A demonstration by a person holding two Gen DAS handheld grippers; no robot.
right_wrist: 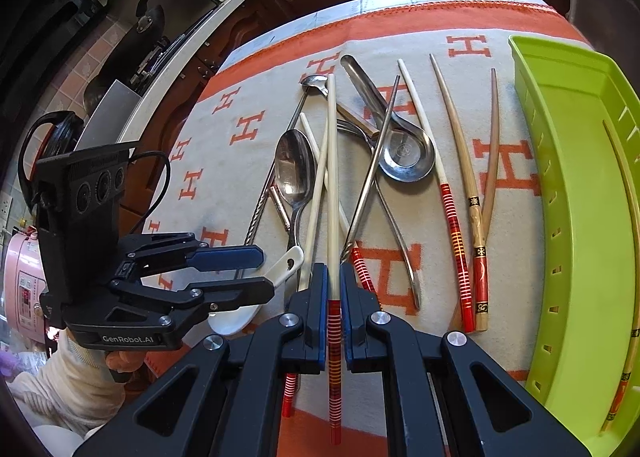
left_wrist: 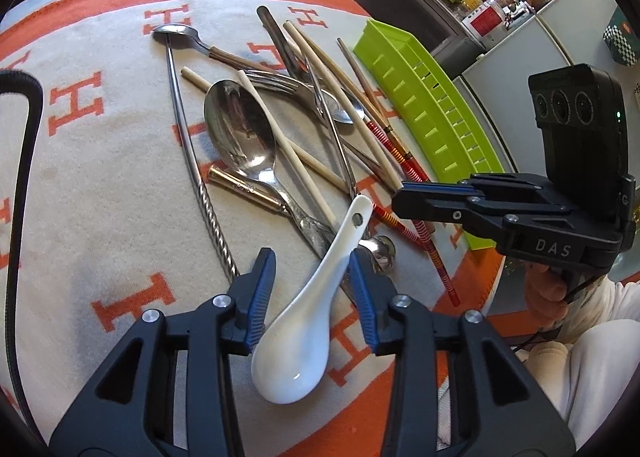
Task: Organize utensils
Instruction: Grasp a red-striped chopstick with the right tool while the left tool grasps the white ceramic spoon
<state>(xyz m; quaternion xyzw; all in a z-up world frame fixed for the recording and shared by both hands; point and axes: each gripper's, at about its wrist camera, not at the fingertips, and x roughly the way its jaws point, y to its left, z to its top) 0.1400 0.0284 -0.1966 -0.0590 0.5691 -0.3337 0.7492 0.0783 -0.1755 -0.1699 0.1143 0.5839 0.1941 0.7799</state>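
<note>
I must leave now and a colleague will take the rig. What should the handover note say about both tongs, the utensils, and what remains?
Left tongs: open, fingers on both sides of the white ceramic spoon, not yet closed on it.
Right tongs: shut on a red-striped chopstick, which points forward over the pile.
Green tray: at the right side of the cloth, already holds one brown chopstick.
Left on the orange and white cloth: metal spoons, a fork, a twisted metal rod and several more chopsticks, crossing each other.
Remaining: likely place the held chopstick in the tray, then grip the white spoon and sort the rest.
</note>
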